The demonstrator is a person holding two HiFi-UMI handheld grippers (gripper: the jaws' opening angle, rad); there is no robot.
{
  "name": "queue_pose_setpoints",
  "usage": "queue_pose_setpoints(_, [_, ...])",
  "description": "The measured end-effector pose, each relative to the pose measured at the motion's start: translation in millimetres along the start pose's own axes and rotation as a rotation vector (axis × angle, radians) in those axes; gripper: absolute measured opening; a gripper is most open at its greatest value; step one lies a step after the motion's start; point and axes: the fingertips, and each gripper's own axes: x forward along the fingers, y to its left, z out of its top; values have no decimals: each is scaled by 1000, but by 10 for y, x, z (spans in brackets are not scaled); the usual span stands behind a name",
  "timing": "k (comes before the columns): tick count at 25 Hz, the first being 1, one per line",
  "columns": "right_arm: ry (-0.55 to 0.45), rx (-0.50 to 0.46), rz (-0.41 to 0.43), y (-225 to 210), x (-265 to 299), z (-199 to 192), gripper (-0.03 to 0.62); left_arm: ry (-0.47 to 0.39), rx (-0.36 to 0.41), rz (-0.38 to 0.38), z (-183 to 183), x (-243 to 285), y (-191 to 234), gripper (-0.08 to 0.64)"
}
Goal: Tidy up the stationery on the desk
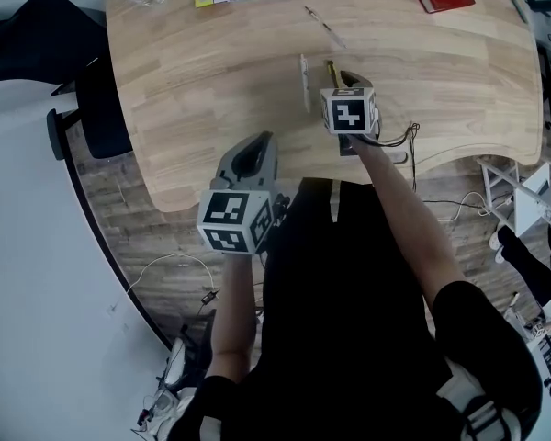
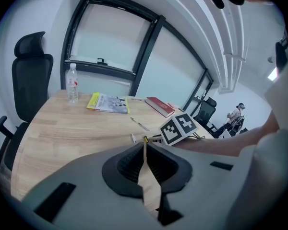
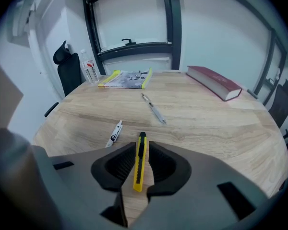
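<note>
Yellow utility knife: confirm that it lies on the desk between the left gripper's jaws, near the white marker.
Wrong gripper. The yellow utility knife lies on the desk between the jaws of the right gripper, near the white marker; the right gripper view shows it.

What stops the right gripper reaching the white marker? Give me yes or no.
Probably yes. The white marker lies close left of the right gripper on the desk, nothing between; only the yellow knife between its jaws needs leaving first.
</note>
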Motion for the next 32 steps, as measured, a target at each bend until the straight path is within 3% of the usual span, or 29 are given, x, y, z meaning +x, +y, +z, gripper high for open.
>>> queue_pose_setpoints(14, [-59, -230, 21, -239, 12, 505, 103, -16, -22, 11, 136, 159, -143, 44])
queue_pose_setpoints(23, [-57, -337, 90, -282, 323, 794, 106, -23, -73, 45, 194, 349, -218, 46])
queue_pose_setpoints(32, [7, -360, 148, -276, 623, 738, 100, -3, -97, 65, 187, 491, -285, 44])
